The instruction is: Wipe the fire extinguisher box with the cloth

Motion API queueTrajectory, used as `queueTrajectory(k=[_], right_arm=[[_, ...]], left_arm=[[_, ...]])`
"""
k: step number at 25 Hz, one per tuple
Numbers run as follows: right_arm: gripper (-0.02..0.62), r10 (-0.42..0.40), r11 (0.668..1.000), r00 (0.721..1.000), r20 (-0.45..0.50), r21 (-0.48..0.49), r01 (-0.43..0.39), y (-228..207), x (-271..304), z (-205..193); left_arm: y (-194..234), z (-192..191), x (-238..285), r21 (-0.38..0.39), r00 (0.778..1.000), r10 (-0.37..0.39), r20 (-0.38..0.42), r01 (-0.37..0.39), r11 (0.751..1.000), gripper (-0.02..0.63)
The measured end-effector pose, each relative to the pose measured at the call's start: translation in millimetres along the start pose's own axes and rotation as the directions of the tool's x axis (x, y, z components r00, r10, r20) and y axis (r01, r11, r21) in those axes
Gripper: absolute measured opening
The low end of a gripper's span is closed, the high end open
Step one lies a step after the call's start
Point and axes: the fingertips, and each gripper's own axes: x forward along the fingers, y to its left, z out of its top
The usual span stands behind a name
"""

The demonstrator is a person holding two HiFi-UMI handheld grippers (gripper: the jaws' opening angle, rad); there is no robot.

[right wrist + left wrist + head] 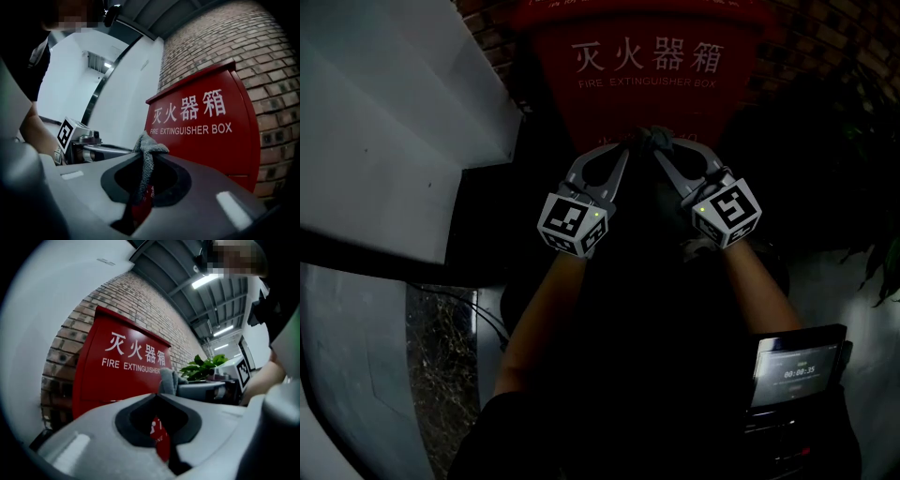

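The right claw (149,155) was clamped on the grey cloth (148,140), which hung down between its jaws, just in front of the red fire extinguisher box (206,136) on the brick wall (262,56). The left claw (159,394) was closed with nothing visibly gripped, its tips just beside the cloth.
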Motion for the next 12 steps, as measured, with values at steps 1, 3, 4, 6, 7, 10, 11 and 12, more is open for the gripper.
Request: queueTrajectory(k=[1, 3, 4, 6, 7, 10, 11, 12], right_arm=[[0.032, 0.005, 1.000, 1.000, 0.005, 0.014, -0.005, -0.5, 1.5, -6.8], [0.032, 0.006, 1.000, 1.000, 0.004, 0.027, -0.006, -4.9, 3.3, -18.1], [0.032, 0.003, 1.000, 1.000, -0.001, 0.031, -0.003, -7.3, 3.6, -23.8], [0.032, 0.010, 0.999, 1.000, 0.003, 0.041, -0.010, -6.6, 3.4, -31.2], [0.034, 0.019, 0.999, 1.000, 0.015, 0.049, -0.020, -3.8, 3.1, -32.0], [0.032, 0.028, 0.997, 0.999, 0.016, 0.069, -0.029, 1.8, -1.0, -36.2], [0.034, 0.026, 0.997, 1.000, 0.003, 0.076, -0.026, 1.3, -2.7, -38.9], [0.034, 0.025, 0.996, 1.000, 0.001, 0.083, -0.025, 0.4, -3.9, -39.9]], left_arm=[[0.9, -7.5, 0.7, -0.001, 1.000, -0.006, -0.005, 0.006, 1.000, 0.000], [2.8, -19.2, 3.0, 0.001, 1.000, -0.022, -0.015, 0.022, 1.000, 0.000], [3.7, -23.7, 3.8, 0.004, 0.999, -0.027, -0.019, 0.027, 1.000, 0.000], [5.8, -31.9, 2.8, -0.001, 0.999, -0.028, -0.023, 0.028, 1.000, 0.000], [6.8, -35.5, 1.5, -0.012, 0.999, -0.024, -0.022, 0.023, 1.000, 0.000], [9.0, -40.9, -1.3, -0.045, 1.000, -0.008, -0.010, 0.008, 0.999, 0.000], [9.8, -40.1, -1.5, -0.046, 1.000, -0.003, -0.005, 0.003, 0.999, 0.000], [10.5, -38.3, -1.6, -0.043, 1.000, 0.001, -0.001, -0.001, 0.999, 0.000]])
